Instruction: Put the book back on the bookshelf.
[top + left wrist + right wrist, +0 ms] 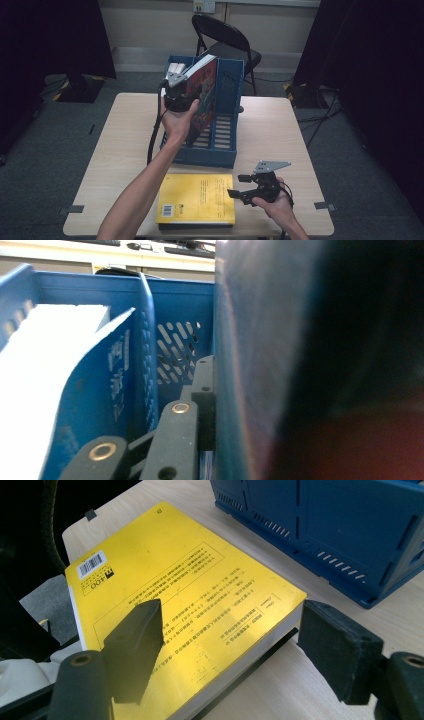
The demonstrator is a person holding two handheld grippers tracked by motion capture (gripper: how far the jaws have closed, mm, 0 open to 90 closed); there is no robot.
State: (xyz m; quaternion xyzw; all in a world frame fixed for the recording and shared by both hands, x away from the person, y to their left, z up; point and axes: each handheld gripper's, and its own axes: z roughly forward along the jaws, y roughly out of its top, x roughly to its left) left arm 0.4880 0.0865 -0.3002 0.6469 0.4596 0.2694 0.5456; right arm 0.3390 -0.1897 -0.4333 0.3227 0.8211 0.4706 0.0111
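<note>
Nearest the person, the right gripper (239, 185) is hovering at the right edge of the yellow book (196, 198), which is lying flat on the table (280, 135) with another book hidden mostly underneath. In the right gripper view the jaws are standing wide apart, one pad (134, 645) over the cover, the other off past the page edge, nothing pinched. So that book is lying directly left of this gripper, and it looks like the next one to go.

Farther out, the left gripper (176, 79) is gripping the colourful book (204, 95), closed tight on its upper edge, holding it upright but tilted above the blue file rack (216, 152). The book's long axis is running roughly top to bottom, lower end already dipping into a slot. In the left gripper view the cover (260, 365) is sitting just right of a divider (148, 350), with white pages (45, 385) occupying the slot to the left.

What matters, I'd judge: the book is needing to straighten parallel to the dividers before sliding down. The left hand is much the nearer to the rack.
</note>
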